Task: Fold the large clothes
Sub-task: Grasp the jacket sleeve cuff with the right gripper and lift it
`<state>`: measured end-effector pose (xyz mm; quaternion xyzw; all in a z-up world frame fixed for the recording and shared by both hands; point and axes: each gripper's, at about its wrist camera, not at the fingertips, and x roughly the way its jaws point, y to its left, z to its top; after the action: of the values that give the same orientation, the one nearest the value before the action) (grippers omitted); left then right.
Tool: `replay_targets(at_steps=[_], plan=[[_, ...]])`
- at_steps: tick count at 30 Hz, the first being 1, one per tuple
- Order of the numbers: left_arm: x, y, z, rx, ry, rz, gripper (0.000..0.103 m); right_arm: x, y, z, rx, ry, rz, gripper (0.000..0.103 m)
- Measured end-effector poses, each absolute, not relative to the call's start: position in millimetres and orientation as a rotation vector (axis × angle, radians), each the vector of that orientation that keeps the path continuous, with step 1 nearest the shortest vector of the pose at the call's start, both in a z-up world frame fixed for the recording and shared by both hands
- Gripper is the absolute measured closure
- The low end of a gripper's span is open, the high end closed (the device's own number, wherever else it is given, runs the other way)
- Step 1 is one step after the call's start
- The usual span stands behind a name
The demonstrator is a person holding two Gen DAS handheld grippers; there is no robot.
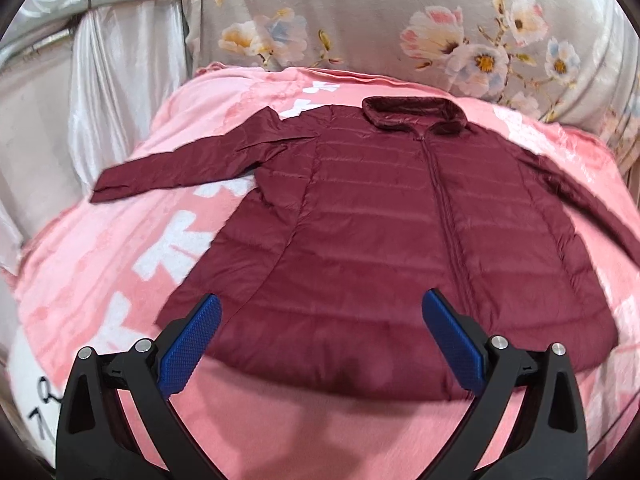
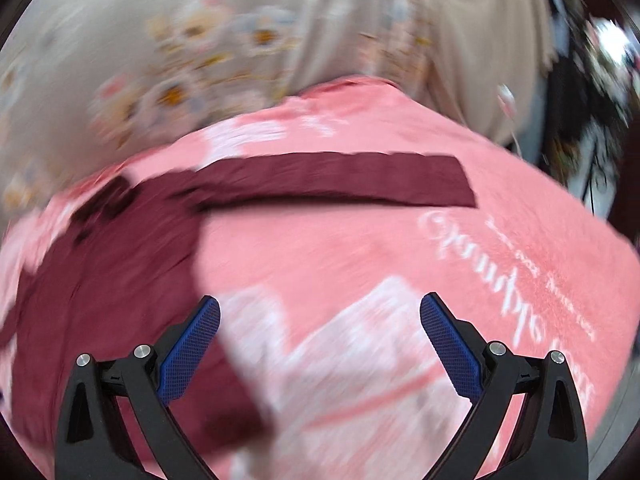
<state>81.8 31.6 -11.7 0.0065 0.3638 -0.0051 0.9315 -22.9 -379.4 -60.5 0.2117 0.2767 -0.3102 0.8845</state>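
A dark red quilted jacket (image 1: pixel 380 220) lies flat and zipped on a pink blanket (image 1: pixel 100 260), collar at the far end, both sleeves spread outward. My left gripper (image 1: pixel 320 312) hovers open over the jacket's near hem, nothing between its blue pads. In the blurred right wrist view, the jacket's right sleeve (image 2: pixel 340 178) stretches across the blanket toward the right, and the jacket body (image 2: pixel 120 280) fills the left side. My right gripper (image 2: pixel 320 316) is open above the bare blanket (image 2: pixel 360 248) beside the jacket's edge, with its left pad over the red fabric.
A grey floral cloth (image 1: pixel 400 12) rises behind the blanket. A shiny silver curtain (image 1: pixel 112 60) hangs at the left. Dark clutter (image 2: pixel 592 100) sits beyond the blanket's right edge. White lettering (image 2: pixel 520 280) marks the blanket near the right gripper.
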Motion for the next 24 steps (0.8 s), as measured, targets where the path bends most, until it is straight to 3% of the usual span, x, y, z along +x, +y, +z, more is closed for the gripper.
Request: replay_targets(at_steps=[8,15,18,20,22,24], plan=[[121,34,-22,-0.108,0.754,-0.028,0.005,-5,-511,-105,0.774,0.525,-0.737,0.008],[148,23,-30,-0.106,0.802,0.008,0.005,18,-556,-119,0.846,0.459,-0.780,0.008],[158,14,-37,-0.073,0.841,-0.004,0.005,29,-570,-118,0.855,0.435,-0.789,0.023],[164,11,-43,-0.078,0.879,-0.029,0.005,32,-579,-119,0.888,0.403,-0.788,0.038],[168,9,-47,-0.090,0.893,-0.044,0.005,37,-592,-123,0.950,0.368,-0.765,0.065],[170,8,-48,-0.081,0.883,-0.037,0.005,42,-599,-124,0.985,0.347,-0.748,0.084]])
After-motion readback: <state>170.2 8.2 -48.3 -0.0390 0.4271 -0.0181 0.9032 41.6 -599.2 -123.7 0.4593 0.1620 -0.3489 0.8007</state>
